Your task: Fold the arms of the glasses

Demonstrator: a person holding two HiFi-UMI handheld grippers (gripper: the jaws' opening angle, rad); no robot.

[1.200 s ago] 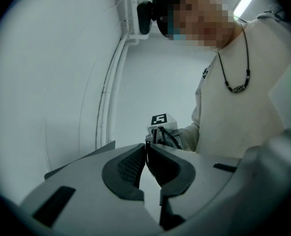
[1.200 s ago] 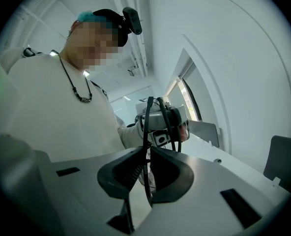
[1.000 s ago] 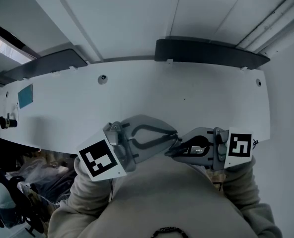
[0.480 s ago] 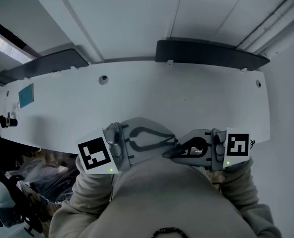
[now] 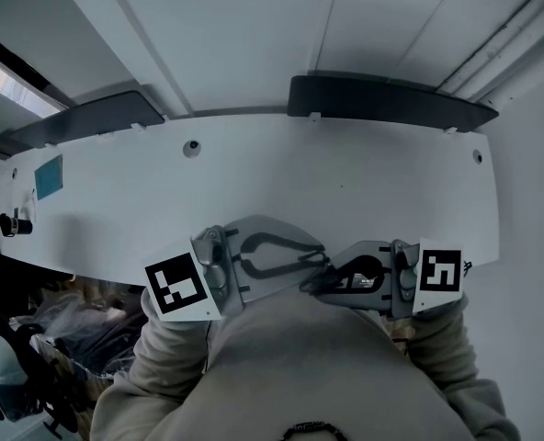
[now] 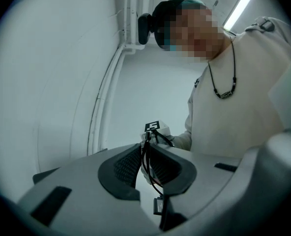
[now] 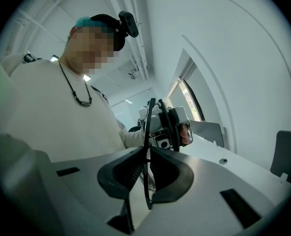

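On the head view I see both grippers held level close to the person's chest, over the near edge of the white table (image 5: 345,182). The left gripper (image 5: 304,257) and right gripper (image 5: 332,281) meet tip to tip at the glasses (image 5: 316,274). In the left gripper view, my jaws pinch a thin black piece of the frame, having just eased open slightly. In the right gripper view, the pads clamp a thin black part of the frame that stands upright between them.
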